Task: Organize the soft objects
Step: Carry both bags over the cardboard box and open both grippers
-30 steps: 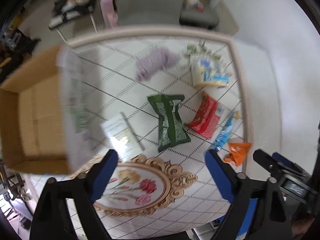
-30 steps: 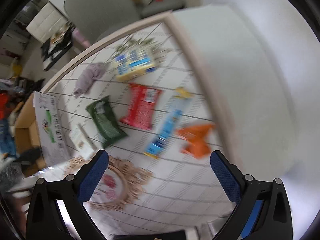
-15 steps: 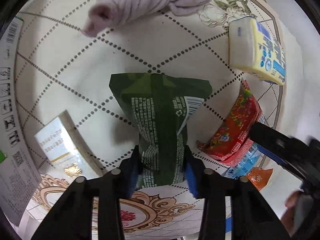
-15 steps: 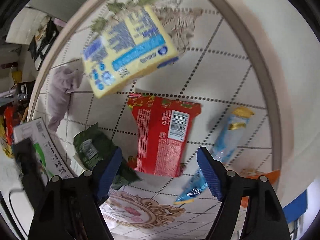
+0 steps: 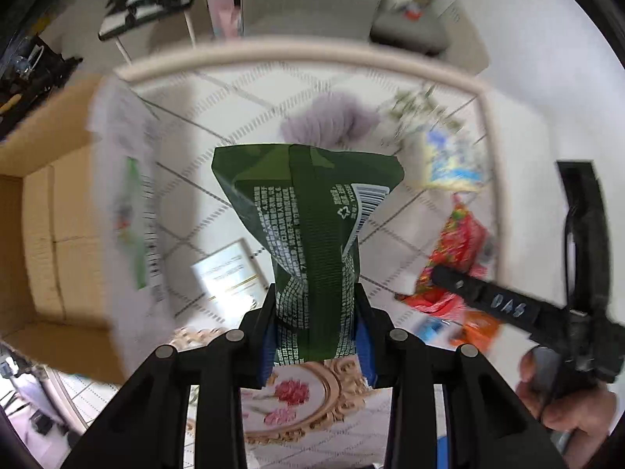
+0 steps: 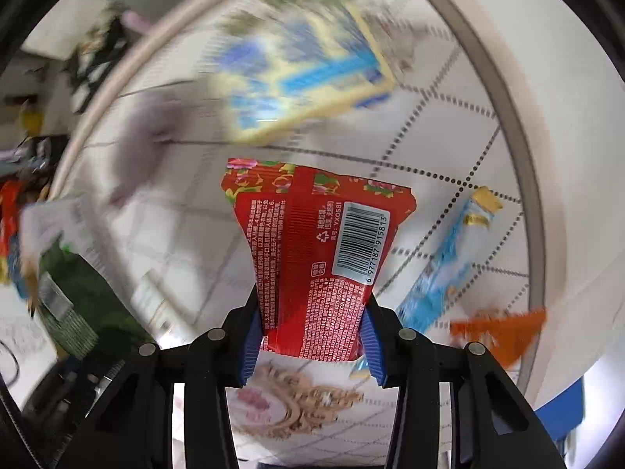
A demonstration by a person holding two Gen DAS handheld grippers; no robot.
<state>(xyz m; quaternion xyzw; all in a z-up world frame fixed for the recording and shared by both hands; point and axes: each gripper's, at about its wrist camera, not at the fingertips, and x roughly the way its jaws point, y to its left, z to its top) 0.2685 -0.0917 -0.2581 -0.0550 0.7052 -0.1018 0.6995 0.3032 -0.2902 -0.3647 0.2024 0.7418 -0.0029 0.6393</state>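
My left gripper is shut on a green snack packet and holds it raised off the white mat. My right gripper is shut on a red snack packet and holds it lifted too; that gripper also shows at the right of the left wrist view. A lilac cloth lies at the far side of the mat. A yellow and blue pack lies beyond the red packet. A blue sachet and an orange sachet lie to the right.
An open cardboard box with a white printed flap stands at the left of the mat. A small white box and an ornate gold-framed flower picture lie near me. A grey chair stands behind the mat.
Both grippers went down to the mat, closed on their packets and lifted them: the left one on the green packet, the right one on the red packet.
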